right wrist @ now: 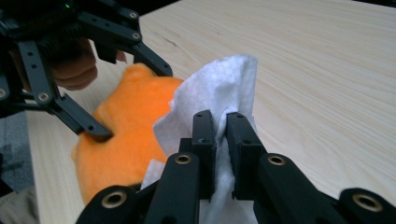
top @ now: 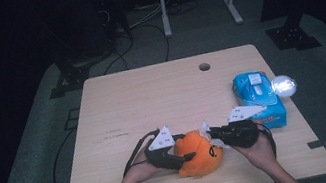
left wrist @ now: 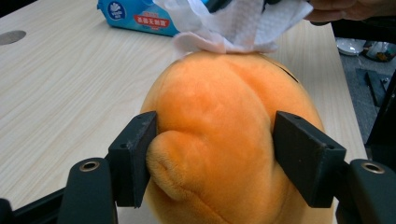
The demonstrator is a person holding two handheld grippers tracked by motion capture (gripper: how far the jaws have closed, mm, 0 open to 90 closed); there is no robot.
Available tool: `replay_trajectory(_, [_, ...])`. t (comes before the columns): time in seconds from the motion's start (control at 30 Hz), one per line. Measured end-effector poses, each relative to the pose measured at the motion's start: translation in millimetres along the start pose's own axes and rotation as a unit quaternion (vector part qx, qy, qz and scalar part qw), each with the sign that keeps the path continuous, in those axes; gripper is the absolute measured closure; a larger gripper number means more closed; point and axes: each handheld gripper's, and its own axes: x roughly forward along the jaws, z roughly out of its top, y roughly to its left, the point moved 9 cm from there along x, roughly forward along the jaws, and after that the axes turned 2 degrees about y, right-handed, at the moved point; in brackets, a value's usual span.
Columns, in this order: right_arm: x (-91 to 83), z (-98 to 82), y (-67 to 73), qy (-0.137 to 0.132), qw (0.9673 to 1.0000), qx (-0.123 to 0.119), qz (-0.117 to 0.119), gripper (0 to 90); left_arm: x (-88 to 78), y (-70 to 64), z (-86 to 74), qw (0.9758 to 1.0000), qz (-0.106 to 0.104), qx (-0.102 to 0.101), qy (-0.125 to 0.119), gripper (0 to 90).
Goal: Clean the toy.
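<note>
Orange plush toy [top: 198, 153] sitting near the near edge of the pale wooden table [top: 152, 98], squeezed at its flanks by the left claw [top: 189, 157]. Pads dented into the soft sides in the left gripper view, so clenched on the toy, not released. White tissue [right wrist: 224, 88] pinched tight in the right claw [right wrist: 219, 154], jaws nearly together with only the sheet between them, its loose end draped against the top of the toy [left wrist: 224, 135]. Looks like a wipe of the plush surface with the toy braced in place.

Blue tissue pack [top: 259, 100] lying to the right and farther back, well apart from the toy; a small shiny round thing [top: 283, 85] just beside its far right corner, too bright to identify.

Risks from here, as a judgement:
- Thin tissue likely to tear or slip out of the pinch if dragged hard across clinging pile.
- Soft, round body apt to squirm or pop out from between the left pads under a sideways push.
- Toy close to the near edge, so a slip toward the person could tip it off the table.
- Right claw tips close to the left linkage; a careless stroke could knock the two together.
</note>
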Motion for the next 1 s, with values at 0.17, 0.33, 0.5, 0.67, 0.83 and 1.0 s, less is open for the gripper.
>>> replay_trajectory(0.17, [6.1, 0.9, 9.6, 0.005, 0.9996, -0.029, 0.005, 81.8, -6.5, 7.4, 2.5, 0.9988, -0.02, -0.043, -0.01, 17.2])
replay_trajectory(0.33, [3.7, -0.1, 8.5, 0.006, 0.9997, -0.014, 0.02, 81.7, 0.1, 10.8, -7.1, 0.9932, -0.054, -0.103, -0.004, 11.9])
replay_trajectory(0.5, [1.8, 7.1, 14.8, -0.002, 0.9996, -0.023, 0.018, 81.6, -2.2, 9.5, -4.3, 0.9958, -0.05, -0.074, -0.017, 33.4])
replay_trajectory(0.67, [-5.3, 19.0, 14.6, -0.02, 0.9992, -0.022, 0.027, 81.6, -3.2, 14.4, -0.3, 0.9971, -0.034, -0.057, -0.038, 38.9])
replay_trajectory(0.83, [-1.0, 10.6, 3.9, -0.006, 0.9997, -0.023, 0.008, 81.3, -4.0, 13.3, 3.5, 0.9986, -0.016, -0.033, -0.037, 39.0])
replay_trajectory(1.0, [-4.3, 5.1, -9.6, -0.003, 1.0, 0.002, -0.007, 81.6, -5.0, 9.4, 2.6, 0.9986, -0.023, -0.026, -0.039, 37.9])
